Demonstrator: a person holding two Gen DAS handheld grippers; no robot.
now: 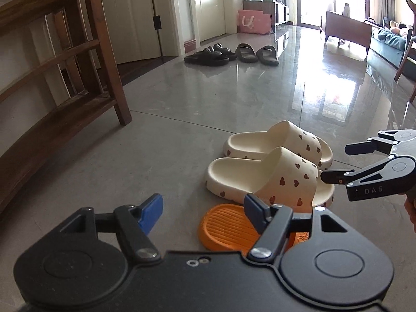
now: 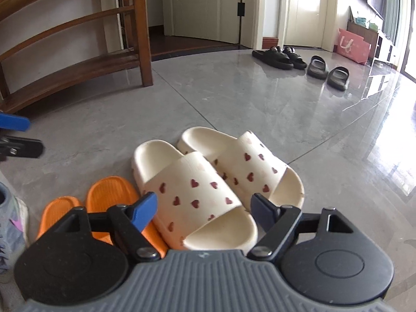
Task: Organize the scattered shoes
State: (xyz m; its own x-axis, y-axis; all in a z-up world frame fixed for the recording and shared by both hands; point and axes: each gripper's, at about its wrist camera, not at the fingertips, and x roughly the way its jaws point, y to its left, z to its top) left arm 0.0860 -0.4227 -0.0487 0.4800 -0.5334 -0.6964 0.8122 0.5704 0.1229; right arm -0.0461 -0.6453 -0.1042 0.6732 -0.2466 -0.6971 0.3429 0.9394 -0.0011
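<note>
Two cream heart-print slippers (image 2: 208, 182) lie side by side on the near floor (image 2: 234, 98), two orange slippers (image 2: 104, 208) just left, four black slippers (image 2: 299, 61) far. Both tools, left tool (image 1: 202, 212) and right tool (image 2: 205, 209), gape wide, holding nothing.

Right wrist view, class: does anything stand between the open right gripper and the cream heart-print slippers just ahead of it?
Nothing visible does. The right gripper hangs open over the near cream slipper, with no object between. The orange slippers lie beside it to the left, out of the way.
</note>
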